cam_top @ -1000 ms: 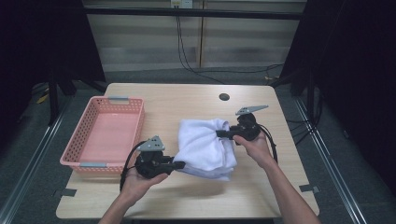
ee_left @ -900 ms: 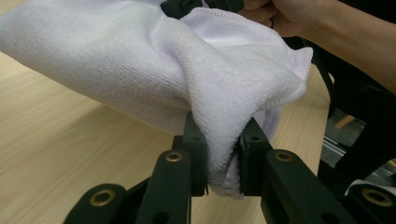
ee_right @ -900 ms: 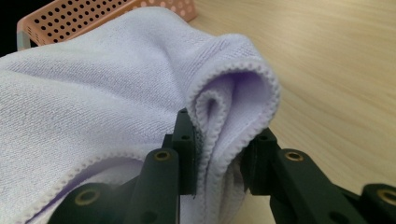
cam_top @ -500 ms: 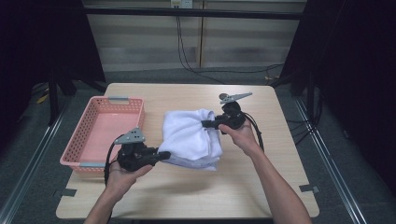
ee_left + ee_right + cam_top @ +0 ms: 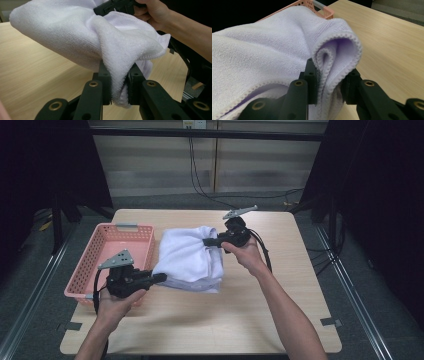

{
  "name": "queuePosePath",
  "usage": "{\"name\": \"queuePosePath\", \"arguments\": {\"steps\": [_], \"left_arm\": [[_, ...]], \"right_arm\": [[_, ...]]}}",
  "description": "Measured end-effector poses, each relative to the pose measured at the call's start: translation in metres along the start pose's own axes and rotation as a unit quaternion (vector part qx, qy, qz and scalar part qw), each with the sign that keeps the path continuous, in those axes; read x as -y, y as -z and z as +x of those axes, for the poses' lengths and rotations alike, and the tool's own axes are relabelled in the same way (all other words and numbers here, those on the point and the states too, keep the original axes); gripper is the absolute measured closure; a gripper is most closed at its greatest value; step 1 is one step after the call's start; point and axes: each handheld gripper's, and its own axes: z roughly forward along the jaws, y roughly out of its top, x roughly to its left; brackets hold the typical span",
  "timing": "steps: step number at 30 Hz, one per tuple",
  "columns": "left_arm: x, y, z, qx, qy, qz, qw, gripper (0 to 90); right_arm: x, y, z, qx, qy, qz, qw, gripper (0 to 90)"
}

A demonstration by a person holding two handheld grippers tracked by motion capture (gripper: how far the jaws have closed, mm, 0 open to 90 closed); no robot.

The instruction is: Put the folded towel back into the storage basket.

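On the counter (image 5: pixel 250 320), just right of the pink basket (image 5: pixel 100 251), I have the white towel (image 5: pixel 187 260) bunched up and caught between my two tools. My left hand-held gripper (image 5: pixel 159 278) bites the near-left corner of the cloth; in the left gripper view its black jaws stand nearly together with a thick fold of terry squeezed between the pads, and the rest of the towel (image 5: pixel 75 37) drapes away over the wood toward my other hand (image 5: pixel 152 12). My right hand-held gripper (image 5: pixel 209 241) grips the far-right edge, near the middle of the counter; in the right gripper view its jaws pinch a doubled hem, the stitched border curling over the top of the towel (image 5: pixel 262 50) with the basket's rim (image 5: pixel 319 7) showing behind it. From the high view the cloth sags between the two grips, its lower folds close to the wood, though whether they touch it I cannot tell.
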Motion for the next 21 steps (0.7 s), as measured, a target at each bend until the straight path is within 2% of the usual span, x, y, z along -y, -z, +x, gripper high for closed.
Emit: {"name": "queuePosePath", "arguments": {"steps": [12,17,19,21], "left_arm": [[0.002,0.024,0.016,-0.013,0.017,-0.018,0.9996,78.0],[-0.002,0.033,0.022,-0.028,0.019,-0.021,0.9992,78.0],[-0.002,0.039,0.025,-0.027,0.022,-0.029,0.9990,78.0],[-0.003,0.045,0.027,-0.038,0.021,-0.027,0.9987,78.0]], "right_arm": [[-0.027,-0.025,0.009,-0.013,0.010,0.001,0.9999,70.6],[-0.040,-0.035,0.013,-0.009,0.013,0.009,0.9998,70.8],[-0.046,-0.038,0.015,-0.014,0.014,0.003,0.9998,70.8],[-0.052,-0.041,0.017,-0.016,0.016,0.002,0.9997,70.8]]}}
